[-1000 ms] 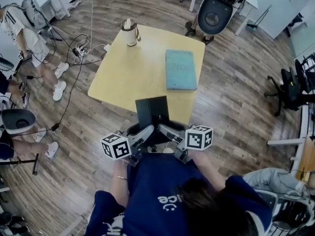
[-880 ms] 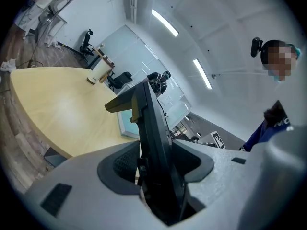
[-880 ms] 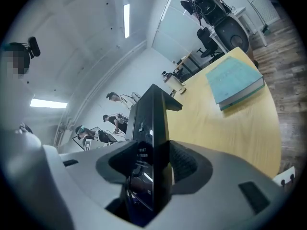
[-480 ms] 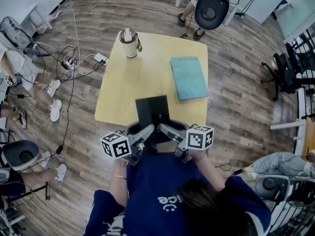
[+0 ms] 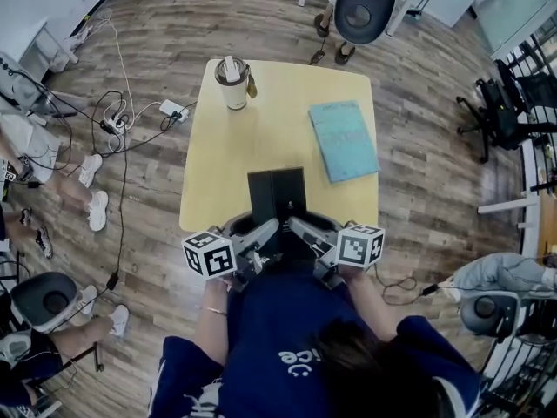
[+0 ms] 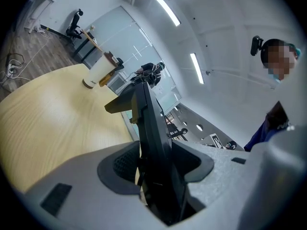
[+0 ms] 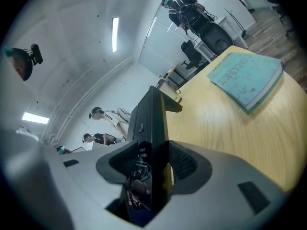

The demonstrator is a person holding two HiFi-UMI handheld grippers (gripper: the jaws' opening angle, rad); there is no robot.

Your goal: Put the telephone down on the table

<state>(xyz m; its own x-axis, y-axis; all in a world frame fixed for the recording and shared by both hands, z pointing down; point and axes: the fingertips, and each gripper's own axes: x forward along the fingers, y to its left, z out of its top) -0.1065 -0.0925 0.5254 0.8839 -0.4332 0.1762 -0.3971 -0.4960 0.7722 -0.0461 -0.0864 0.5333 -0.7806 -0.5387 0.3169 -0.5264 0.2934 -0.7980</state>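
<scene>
The telephone (image 5: 277,200) is a flat black unit, held on edge between both grippers just above the near edge of the yellow table (image 5: 261,138). My left gripper (image 5: 261,233) is shut on its left side and my right gripper (image 5: 301,230) is shut on its right side. In the left gripper view the telephone (image 6: 149,128) stands upright between the grey jaws of the left gripper (image 6: 156,166). The right gripper view shows the telephone (image 7: 152,123) clamped the same way by the right gripper (image 7: 152,166). Its underside is hidden.
A white lidded tumbler (image 5: 232,83) stands at the table's far left corner. A teal book (image 5: 345,140) lies on the right half. An office chair (image 5: 364,11) is beyond the far edge. Cables and a power strip (image 5: 174,110) lie on the floor at left.
Both grippers have carried the telephone forward toward the table; it now hangs over the near edge. The table sits squarer and closer in the head view. Grip unchanged.
</scene>
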